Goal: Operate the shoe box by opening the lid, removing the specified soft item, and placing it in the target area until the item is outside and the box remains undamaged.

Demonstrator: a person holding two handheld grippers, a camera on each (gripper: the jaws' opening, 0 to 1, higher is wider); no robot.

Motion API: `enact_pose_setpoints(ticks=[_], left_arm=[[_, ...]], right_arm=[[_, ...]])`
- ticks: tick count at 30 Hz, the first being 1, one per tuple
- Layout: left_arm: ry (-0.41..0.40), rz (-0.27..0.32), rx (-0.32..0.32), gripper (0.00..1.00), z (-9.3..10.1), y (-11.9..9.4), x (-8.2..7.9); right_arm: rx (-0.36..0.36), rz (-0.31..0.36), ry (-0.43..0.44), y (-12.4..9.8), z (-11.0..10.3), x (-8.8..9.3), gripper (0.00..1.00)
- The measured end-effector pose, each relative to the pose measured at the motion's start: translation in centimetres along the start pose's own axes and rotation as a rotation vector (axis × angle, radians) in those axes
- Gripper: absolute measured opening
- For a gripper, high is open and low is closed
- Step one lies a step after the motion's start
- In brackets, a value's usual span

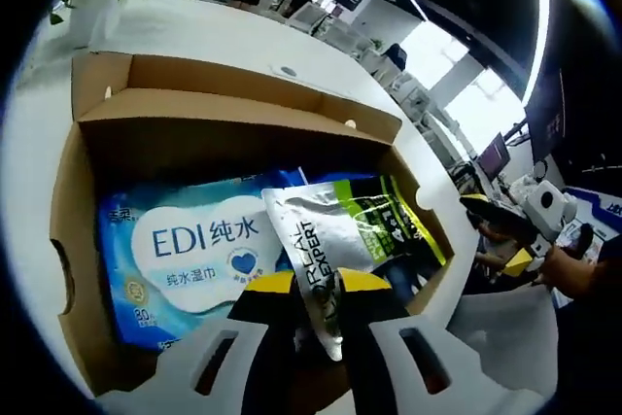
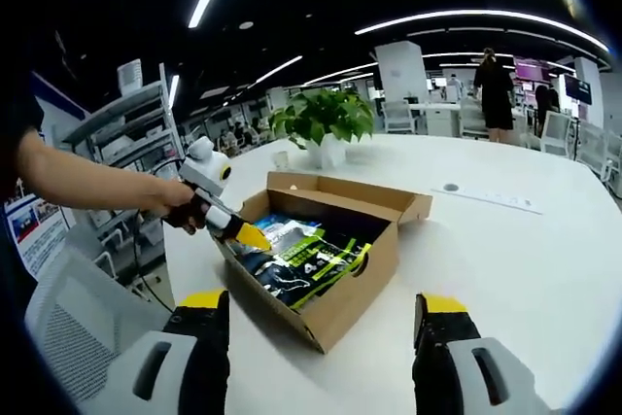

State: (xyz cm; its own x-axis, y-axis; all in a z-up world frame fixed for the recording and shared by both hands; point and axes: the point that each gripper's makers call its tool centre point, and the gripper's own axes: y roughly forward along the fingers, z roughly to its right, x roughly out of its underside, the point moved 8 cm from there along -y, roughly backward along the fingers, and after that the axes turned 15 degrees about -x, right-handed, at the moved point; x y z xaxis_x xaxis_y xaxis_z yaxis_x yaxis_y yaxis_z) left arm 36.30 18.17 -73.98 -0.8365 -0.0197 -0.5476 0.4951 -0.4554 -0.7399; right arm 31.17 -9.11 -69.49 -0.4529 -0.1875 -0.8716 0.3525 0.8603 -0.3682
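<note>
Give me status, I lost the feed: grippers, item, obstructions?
Left gripper shut on silver pouch, in the open box. Right gripper open, short of box. Wipes pack beside pouch.

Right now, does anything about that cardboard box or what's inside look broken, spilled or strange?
Nothing looks damaged or spilled. The shoe box sits open on the white table, its walls intact. The left gripper has pinched the silver pouch, so it tilts above the blue wipes pack.

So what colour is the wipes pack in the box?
Light blue and white wipes pack, clearest in the left gripper view.
</note>
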Motion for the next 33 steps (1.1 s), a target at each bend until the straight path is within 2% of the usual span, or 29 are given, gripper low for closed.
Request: enact_pose_setpoints(ticks=[2,6,15,23,33], left_arm=[[-0.001,0.012,0.000,0.03,0.0,-0.1,-0.1],[-0.002,0.018,-0.001,0.00,0.1,0.0,0.0],[0.005,0.035,-0.003,0.00,0.4,-0.2,-0.1],[0.006,0.057,-0.021,0.00,-0.1,-1.0,-0.4],[0.017,0.079,-0.049,0.00,-1.2,-2.3,-0.9]], right_arm=[[-0.001,0.000,0.002,0.0,0.0,0.1,0.76],[-0.005,-0.002,0.004,0.1,-0.1,0.1,0.75],[-0.018,0.004,0.007,0.4,-0.5,-0.2,0.73],[-0.026,0.017,0.014,0.9,-0.6,-0.6,0.64],[-0.078,0.031,0.049,3.1,-1.0,-1.6,0.58]])
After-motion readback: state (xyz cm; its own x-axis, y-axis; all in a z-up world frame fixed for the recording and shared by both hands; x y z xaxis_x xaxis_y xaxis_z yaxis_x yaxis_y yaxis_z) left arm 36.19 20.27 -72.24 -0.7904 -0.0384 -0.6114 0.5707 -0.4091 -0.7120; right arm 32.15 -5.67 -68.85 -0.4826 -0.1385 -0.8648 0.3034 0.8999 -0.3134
